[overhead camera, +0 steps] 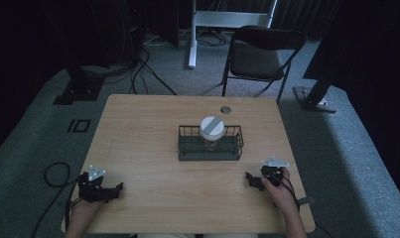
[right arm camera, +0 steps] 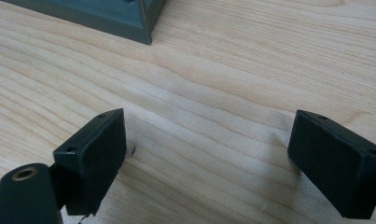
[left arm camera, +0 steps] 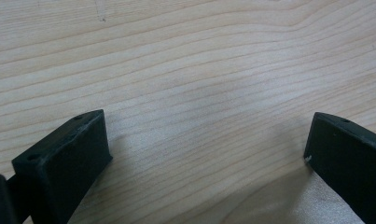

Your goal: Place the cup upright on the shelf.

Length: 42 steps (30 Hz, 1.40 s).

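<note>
A dark wire basket point(overhead camera: 210, 143) stands in the middle of the wooden table point(overhead camera: 148, 148). Inside it stands a jar with a white and grey lid point(overhead camera: 212, 127). My left gripper point(overhead camera: 119, 189) rests near the table's front left corner, held by a hand, its jaws wide apart over bare wood point(left arm camera: 209, 135). My right gripper point(overhead camera: 248, 177) rests near the front right, also open, with nothing between its black fingers point(right arm camera: 94, 158). A corner of the basket's base point(right arm camera: 125, 18) shows at the top of the right gripper view.
A round grommet point(overhead camera: 226, 109) sits in the table's far edge. Beyond the table stand a dark folding chair point(overhead camera: 259, 54), a white stand leg point(overhead camera: 192, 34) and black tripod bases with cables on the grey carpet. A cable loop point(overhead camera: 56, 173) lies left of the table.
</note>
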Each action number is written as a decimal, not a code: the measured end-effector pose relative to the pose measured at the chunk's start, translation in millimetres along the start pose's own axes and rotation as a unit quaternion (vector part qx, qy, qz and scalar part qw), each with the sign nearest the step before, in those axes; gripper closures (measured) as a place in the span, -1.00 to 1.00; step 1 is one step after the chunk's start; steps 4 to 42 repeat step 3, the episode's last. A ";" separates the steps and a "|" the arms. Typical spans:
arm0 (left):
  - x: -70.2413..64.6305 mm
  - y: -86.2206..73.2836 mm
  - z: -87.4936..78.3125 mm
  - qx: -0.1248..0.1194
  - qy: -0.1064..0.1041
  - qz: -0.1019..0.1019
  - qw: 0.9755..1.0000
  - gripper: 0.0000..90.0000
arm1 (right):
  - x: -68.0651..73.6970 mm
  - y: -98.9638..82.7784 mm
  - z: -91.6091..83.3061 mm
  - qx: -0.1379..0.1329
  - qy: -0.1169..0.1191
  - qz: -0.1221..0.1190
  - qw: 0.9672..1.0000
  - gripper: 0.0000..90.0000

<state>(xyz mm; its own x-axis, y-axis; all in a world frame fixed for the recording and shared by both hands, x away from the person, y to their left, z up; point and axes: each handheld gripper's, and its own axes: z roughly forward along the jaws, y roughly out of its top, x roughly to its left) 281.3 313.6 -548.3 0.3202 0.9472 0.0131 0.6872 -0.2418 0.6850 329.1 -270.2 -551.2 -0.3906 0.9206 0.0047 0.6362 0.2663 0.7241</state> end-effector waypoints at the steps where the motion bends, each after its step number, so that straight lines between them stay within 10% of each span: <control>1: 0.1 0.0 0.0 0.000 0.000 0.000 1.000 -1.00 | 0.0 0.0 0.0 0.000 0.000 0.000 1.000 -0.76; 42: 0.0 0.0 0.0 0.000 0.000 0.000 1.000 -1.00 | 0.0 0.1 0.0 0.000 0.000 0.000 1.000 -0.76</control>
